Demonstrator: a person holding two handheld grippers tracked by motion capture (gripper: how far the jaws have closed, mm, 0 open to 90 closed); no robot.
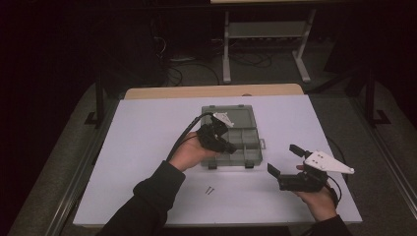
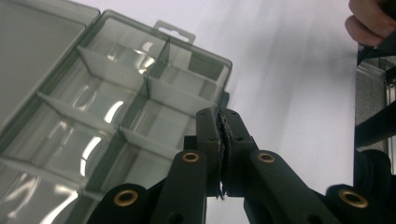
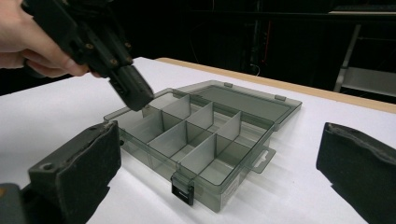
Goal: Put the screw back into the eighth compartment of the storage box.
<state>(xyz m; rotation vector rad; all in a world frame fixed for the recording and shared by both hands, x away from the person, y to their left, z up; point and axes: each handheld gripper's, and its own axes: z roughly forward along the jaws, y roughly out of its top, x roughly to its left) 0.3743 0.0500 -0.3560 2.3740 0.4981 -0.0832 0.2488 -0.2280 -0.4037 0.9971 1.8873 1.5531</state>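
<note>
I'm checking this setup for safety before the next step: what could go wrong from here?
1. The left tool, jaws closed, hangs right over the open organizer box; lowered carelessly, it could strike a thin divider or shove the light box across the table.
2. Two small screws lie loose near the table's front edge, between the forearms; a sleeve could sweep them off.
3. The right tool, jaws wide open, is close to the box's latch side and might bump it.

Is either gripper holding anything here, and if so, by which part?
Nothing visible. The left gripper has its jaws shut above the open organizer box; the right gripper is open and empty.
</note>
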